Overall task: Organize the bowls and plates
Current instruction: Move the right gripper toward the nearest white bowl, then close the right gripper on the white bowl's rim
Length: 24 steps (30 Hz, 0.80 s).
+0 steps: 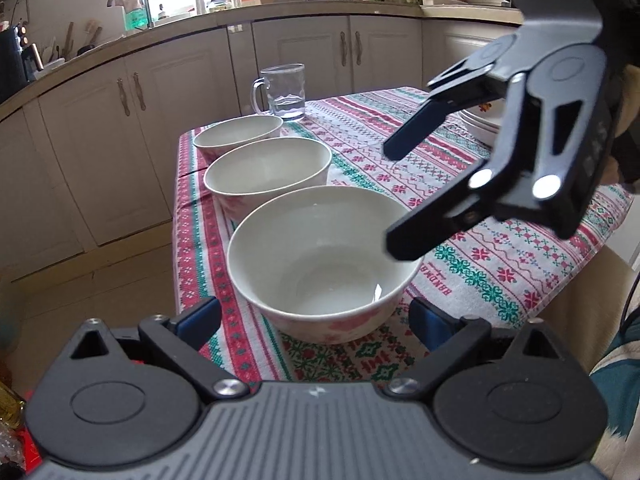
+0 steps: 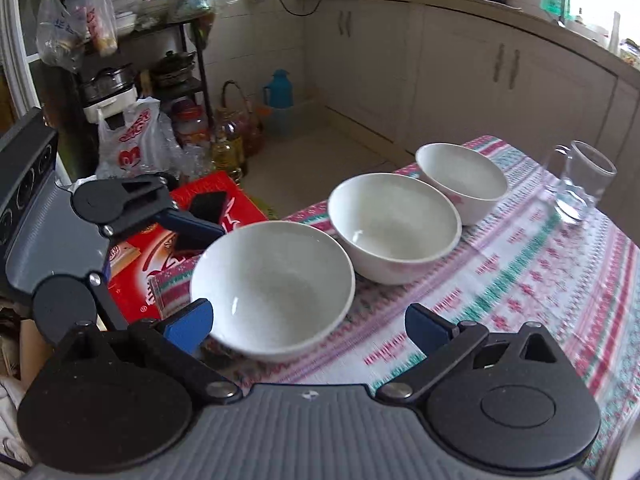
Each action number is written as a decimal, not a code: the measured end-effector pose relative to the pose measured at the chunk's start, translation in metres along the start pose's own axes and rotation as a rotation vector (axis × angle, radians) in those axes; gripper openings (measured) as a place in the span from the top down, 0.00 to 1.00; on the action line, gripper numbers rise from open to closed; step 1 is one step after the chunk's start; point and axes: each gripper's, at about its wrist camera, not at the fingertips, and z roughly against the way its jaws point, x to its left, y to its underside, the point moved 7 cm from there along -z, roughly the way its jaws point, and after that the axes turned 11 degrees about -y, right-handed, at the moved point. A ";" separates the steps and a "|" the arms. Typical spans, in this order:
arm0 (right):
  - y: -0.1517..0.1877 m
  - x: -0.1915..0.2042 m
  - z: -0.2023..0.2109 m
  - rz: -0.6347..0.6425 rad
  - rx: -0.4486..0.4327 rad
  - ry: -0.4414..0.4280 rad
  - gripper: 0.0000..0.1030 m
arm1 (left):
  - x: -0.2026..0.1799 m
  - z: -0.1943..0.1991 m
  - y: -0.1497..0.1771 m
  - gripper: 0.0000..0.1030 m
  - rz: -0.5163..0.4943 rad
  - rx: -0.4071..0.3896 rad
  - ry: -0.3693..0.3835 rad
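Bowls sit three in a row along the desk's [image 1: 460, 184] left edge. Left tongs [image 1: 316, 320] straddle the nearest bowl [image 1: 320, 260], gaping, empty; right tongs [image 2: 308, 328] likewise hover wide. Looks like the pickup: next, squeeze the rim, stack it onward.

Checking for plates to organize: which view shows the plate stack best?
Only the left wrist view shows the plate stack, at the table's far right, and the right gripper hides most of it. The right wrist view shows none of it, only bowls and a mug.
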 end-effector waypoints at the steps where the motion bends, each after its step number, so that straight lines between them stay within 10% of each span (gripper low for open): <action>1: -0.001 -0.001 -0.003 -0.006 0.002 -0.008 0.00 | -0.001 -0.001 0.000 0.11 -0.003 0.003 0.008; 24: 0.000 0.002 -0.022 -0.012 0.049 -0.080 0.22 | -0.005 -0.001 -0.002 0.19 -0.011 -0.001 0.026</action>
